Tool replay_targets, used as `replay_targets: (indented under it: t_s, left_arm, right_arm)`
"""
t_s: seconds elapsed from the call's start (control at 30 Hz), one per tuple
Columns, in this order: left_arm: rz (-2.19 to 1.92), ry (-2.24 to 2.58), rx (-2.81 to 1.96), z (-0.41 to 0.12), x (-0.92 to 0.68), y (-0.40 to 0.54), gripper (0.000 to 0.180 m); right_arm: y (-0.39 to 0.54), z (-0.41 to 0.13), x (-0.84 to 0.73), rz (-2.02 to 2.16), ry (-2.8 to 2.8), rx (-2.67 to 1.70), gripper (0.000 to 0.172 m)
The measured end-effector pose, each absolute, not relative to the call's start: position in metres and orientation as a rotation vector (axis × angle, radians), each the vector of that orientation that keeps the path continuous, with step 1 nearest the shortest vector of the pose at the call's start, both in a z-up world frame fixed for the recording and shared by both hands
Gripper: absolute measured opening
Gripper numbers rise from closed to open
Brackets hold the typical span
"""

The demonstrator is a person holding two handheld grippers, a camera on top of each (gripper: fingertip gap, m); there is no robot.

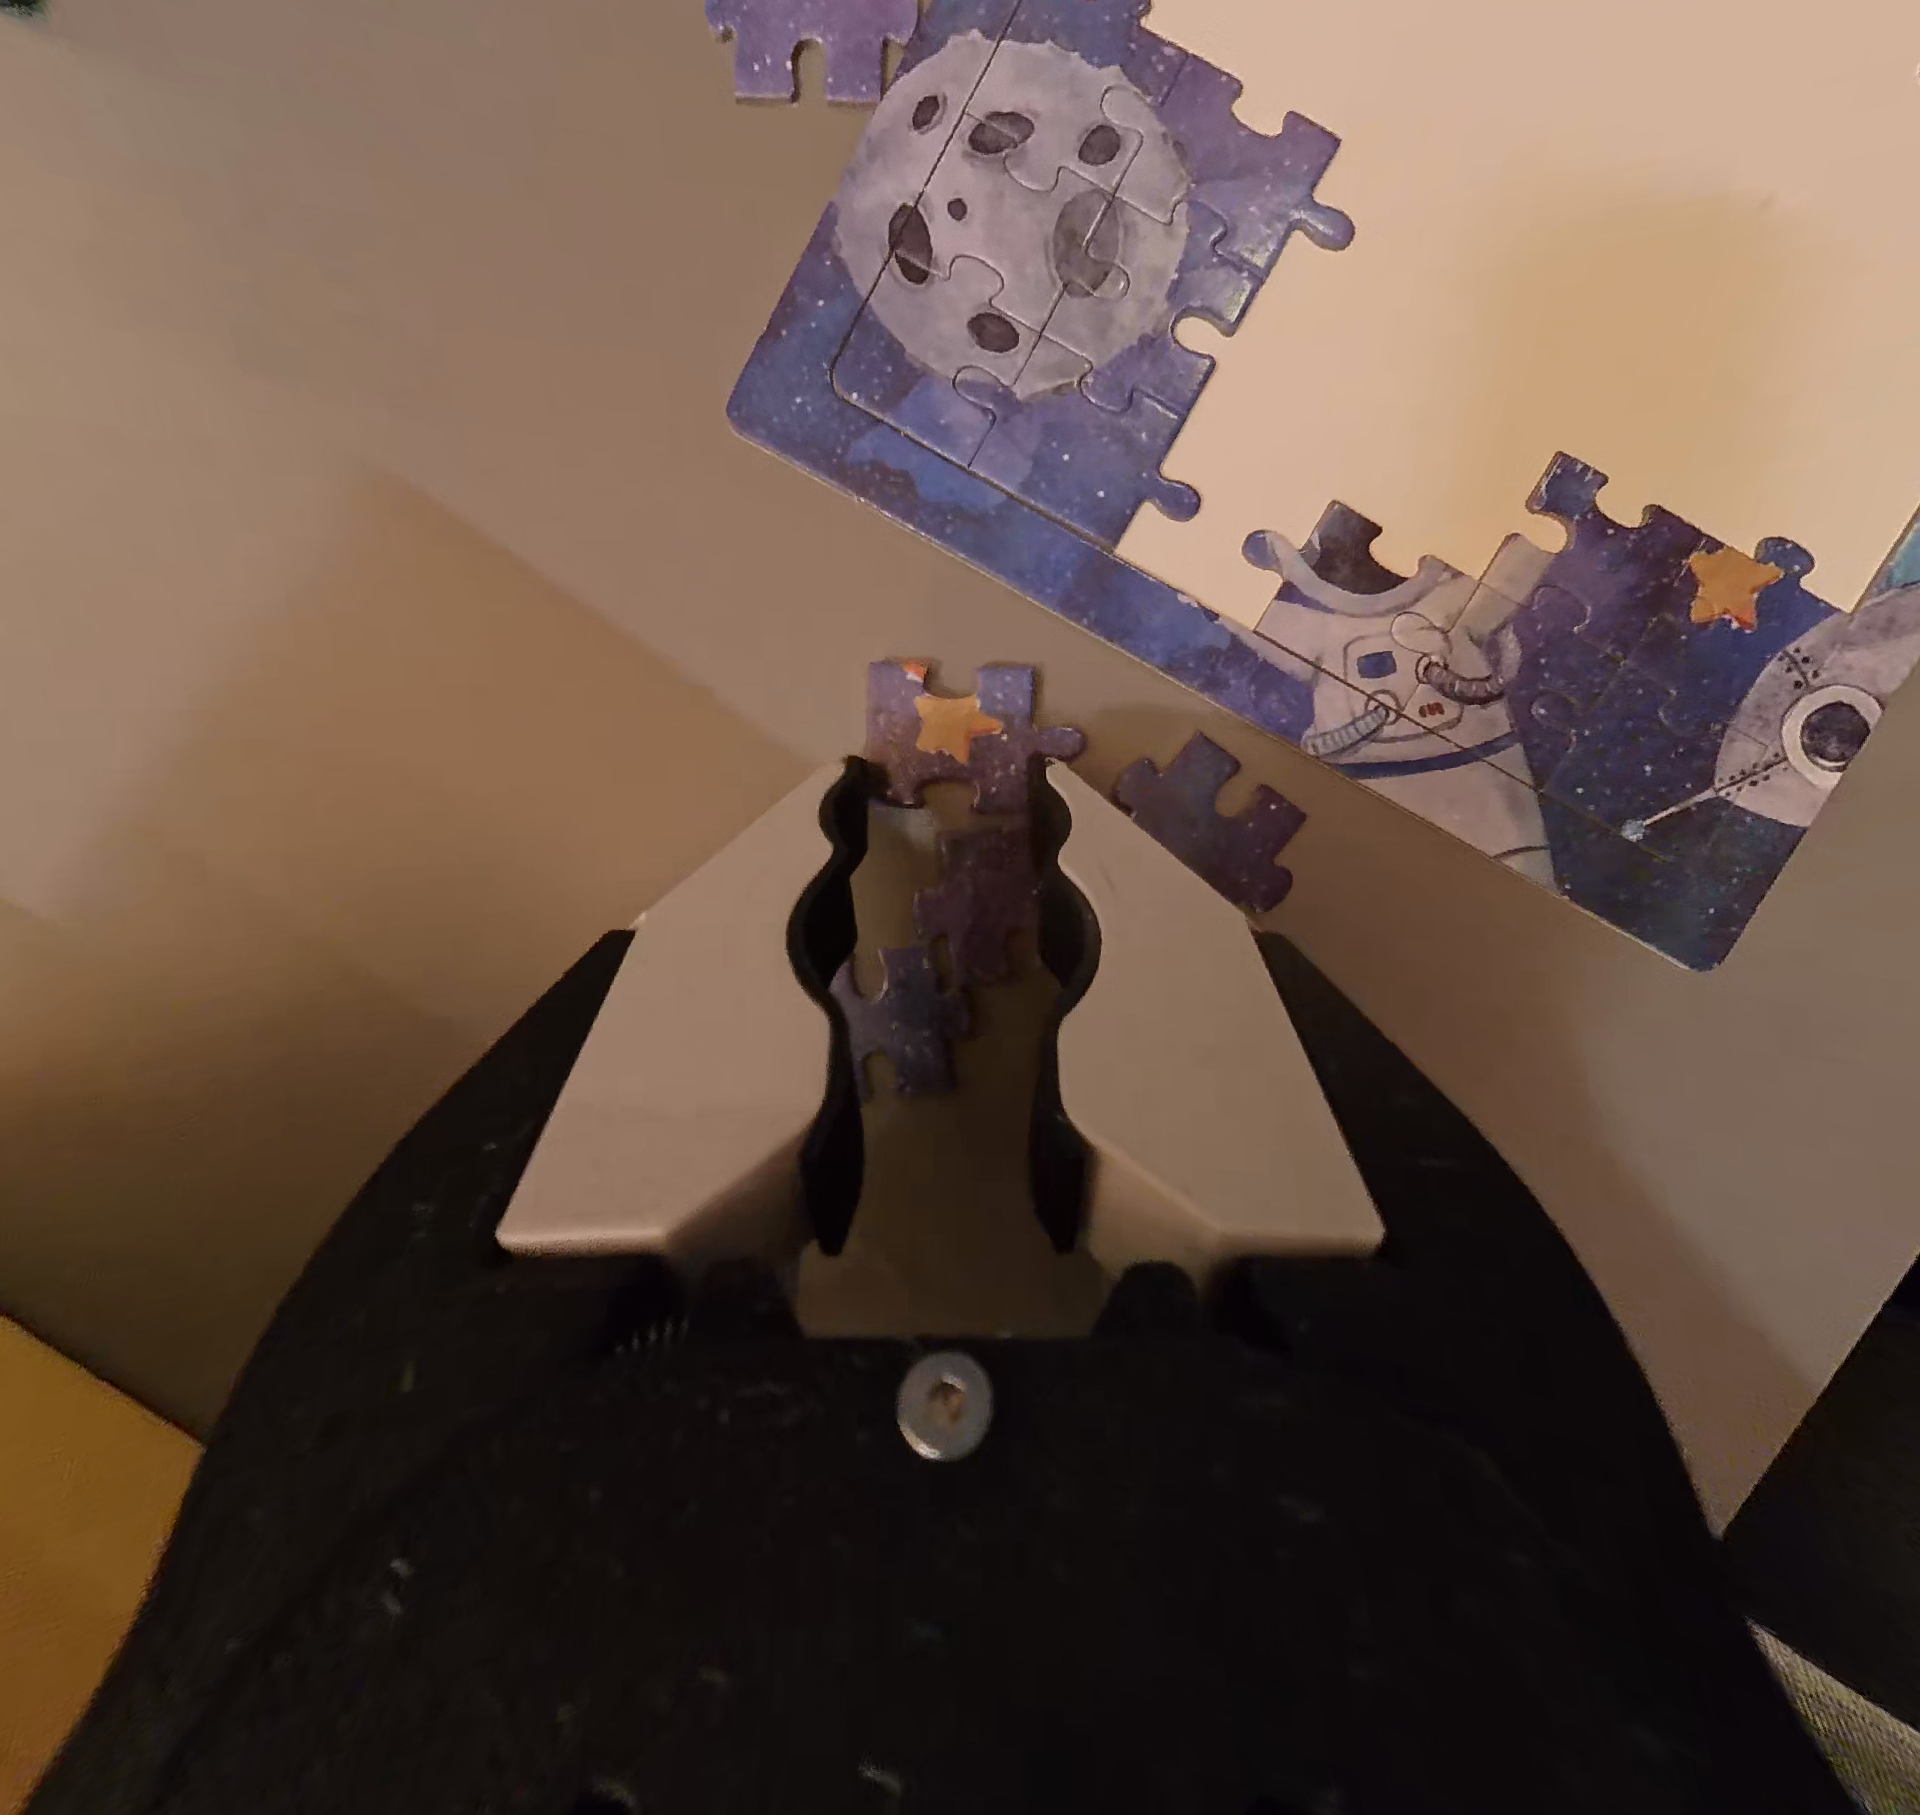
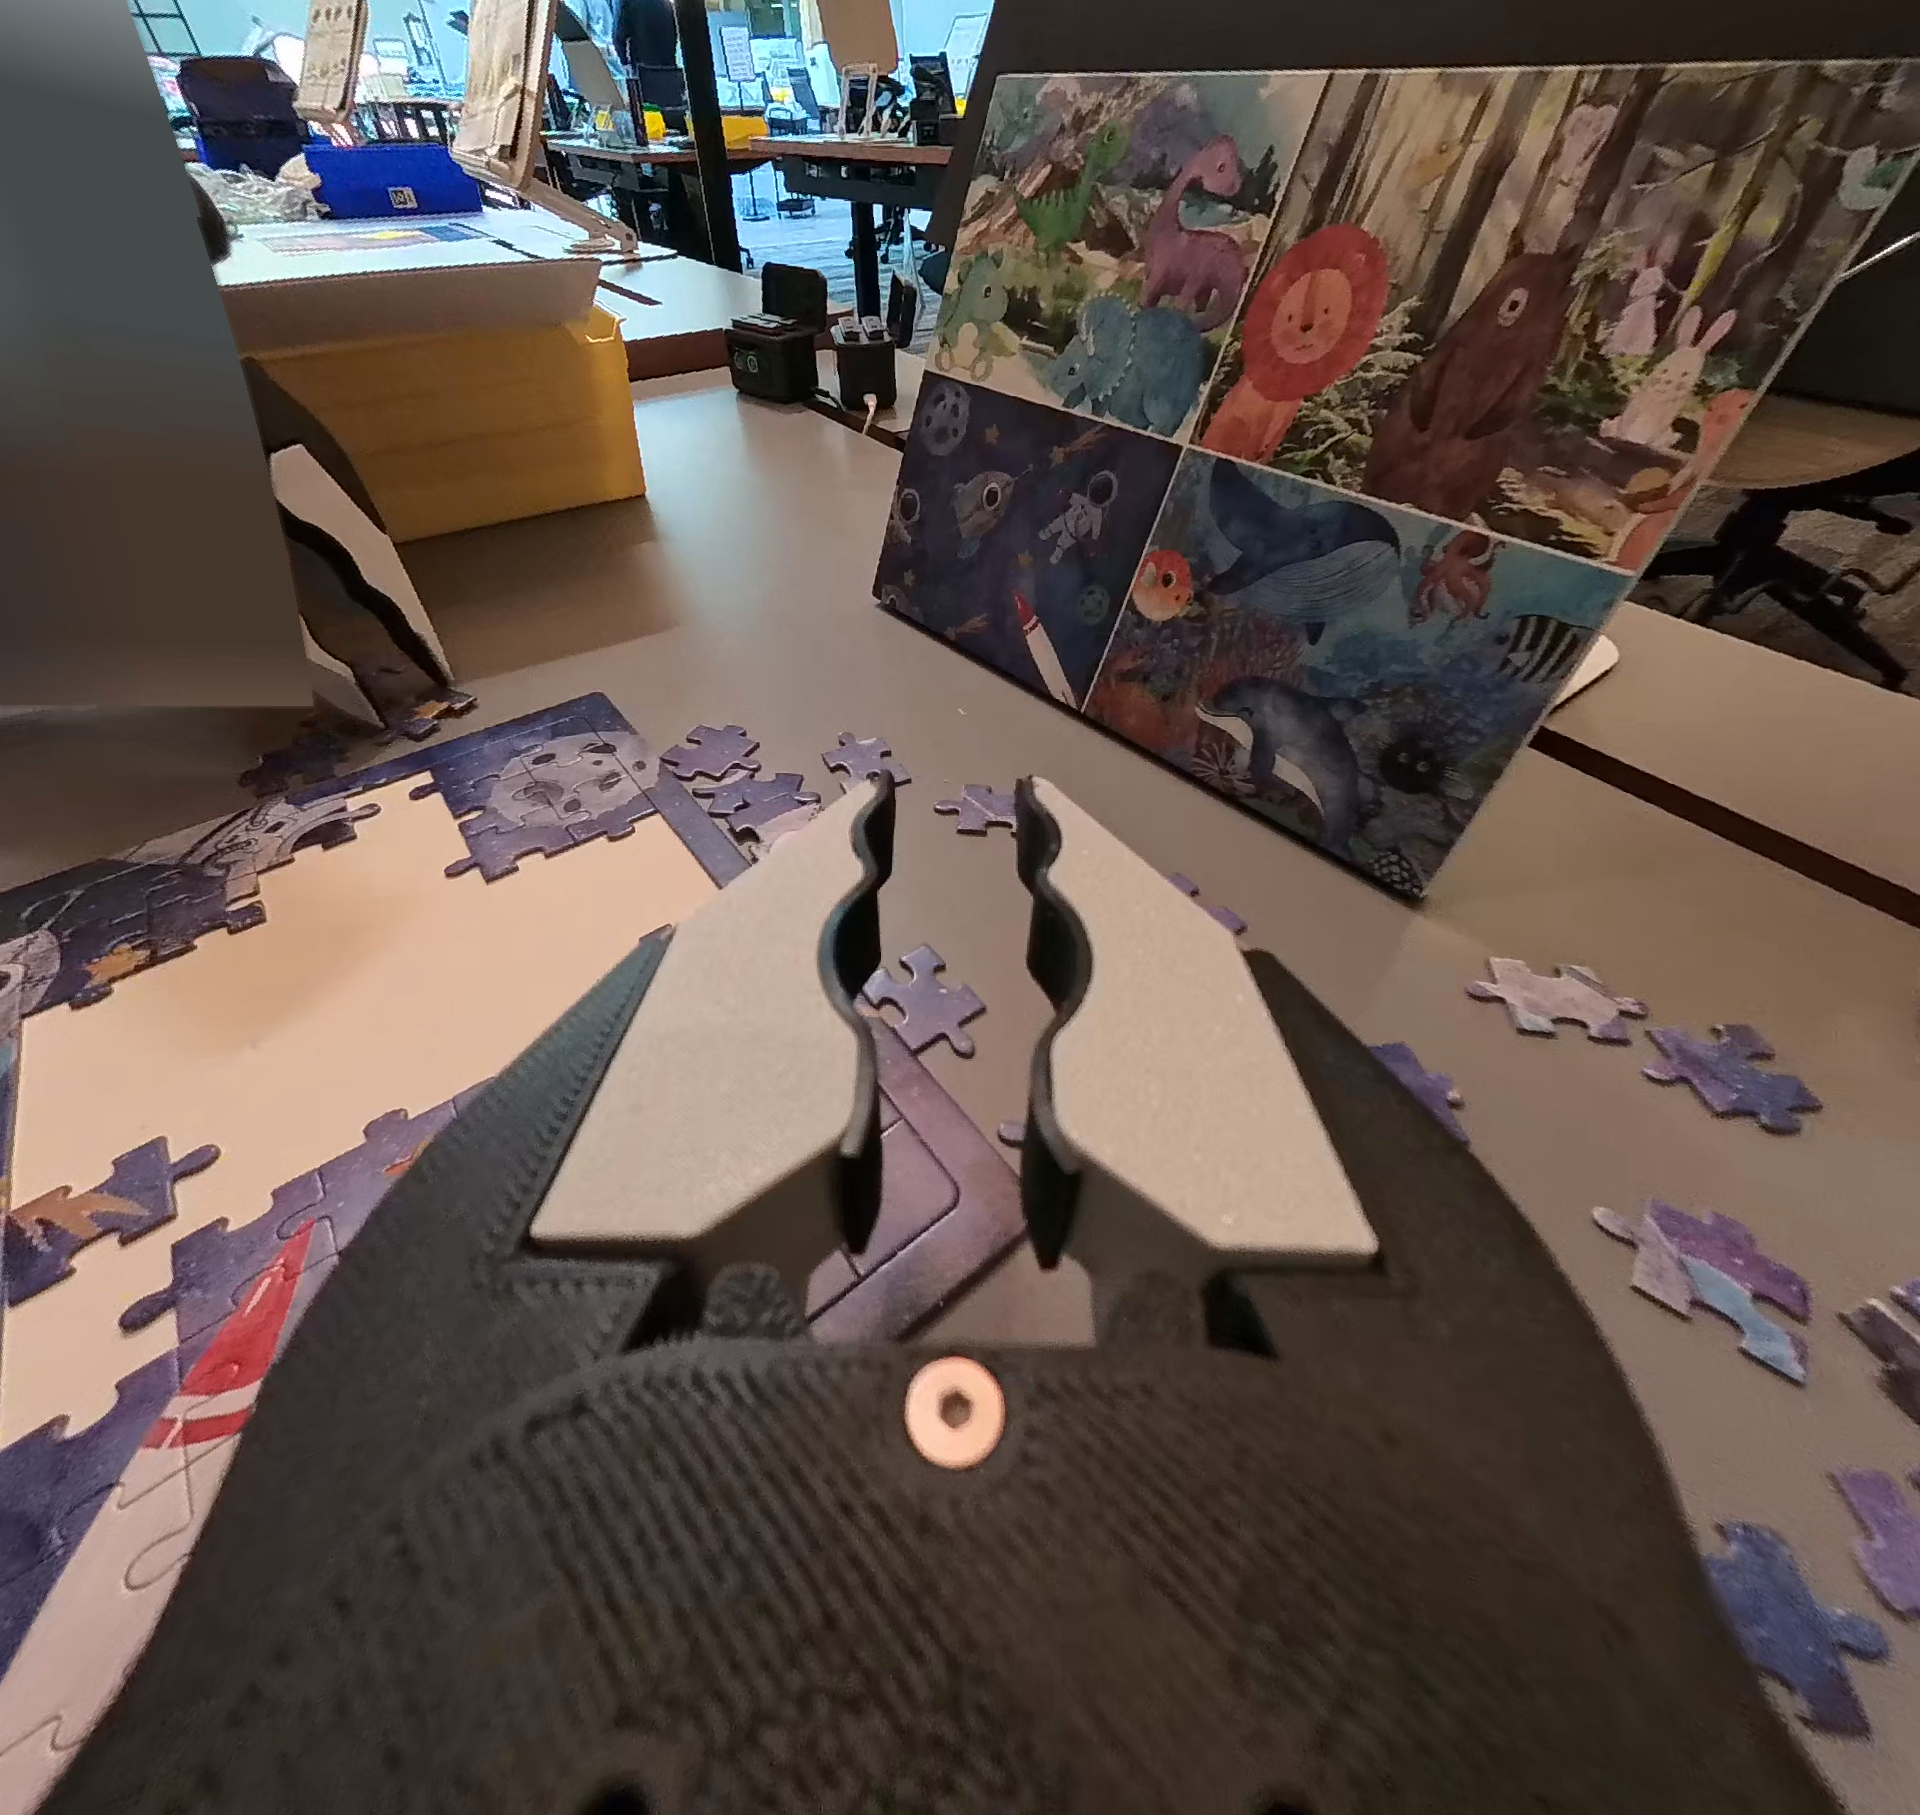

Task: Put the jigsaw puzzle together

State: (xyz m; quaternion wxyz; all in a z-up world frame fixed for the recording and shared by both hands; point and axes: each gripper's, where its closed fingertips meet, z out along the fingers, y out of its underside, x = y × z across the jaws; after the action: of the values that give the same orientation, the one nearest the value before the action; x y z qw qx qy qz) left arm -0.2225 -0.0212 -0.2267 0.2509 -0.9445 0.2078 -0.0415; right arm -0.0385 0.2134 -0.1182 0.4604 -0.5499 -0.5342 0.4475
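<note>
My left gripper (image 1: 956, 773) points down at the grey table, just outside the puzzle tray's (image 1: 790, 394) lower edge. Its pads are closed on a purple puzzle piece with a yellow star (image 1: 961, 742), one pad on each side edge. Two more purple pieces (image 1: 977, 892) (image 1: 904, 1027) lie on the table under the fingers, and another (image 1: 1210, 820) lies just to the right. The left gripper also shows in the right wrist view (image 2: 364, 674), tips down at the tray's far corner. My right gripper (image 2: 956, 809) hovers open and empty above the tray's (image 2: 686, 830) near corner; a loose piece (image 2: 925, 996) lies below it.
The tray holds a joined moon section (image 1: 1018, 227) and an astronaut strip (image 1: 1455, 674). Several loose pieces (image 2: 1725, 1069) lie on the table to the right. A picture board (image 2: 1299, 477) leans at the back right. A yellow box (image 2: 468, 415) stands at the back left. The left gripper's tips are roughly 30 centimeters from the right gripper's.
</note>
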Motion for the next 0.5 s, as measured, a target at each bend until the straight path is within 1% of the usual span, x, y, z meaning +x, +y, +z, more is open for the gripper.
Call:
replay_targets:
  t_s: [0.33,0.5]
  left_arm:
    - [-0.1,0.574,-2.485,-0.204,-0.217,-0.008,0.03]
    - [-0.138,0.693,-2.379,-0.185,-0.184,0.03,0.03]
  right_arm:
    - [0.213,-0.118,-0.039,1.104,-1.313,-1.354,0.022]
    - [0.212,-0.119,-0.039,1.106,-1.318,-1.356,0.022]
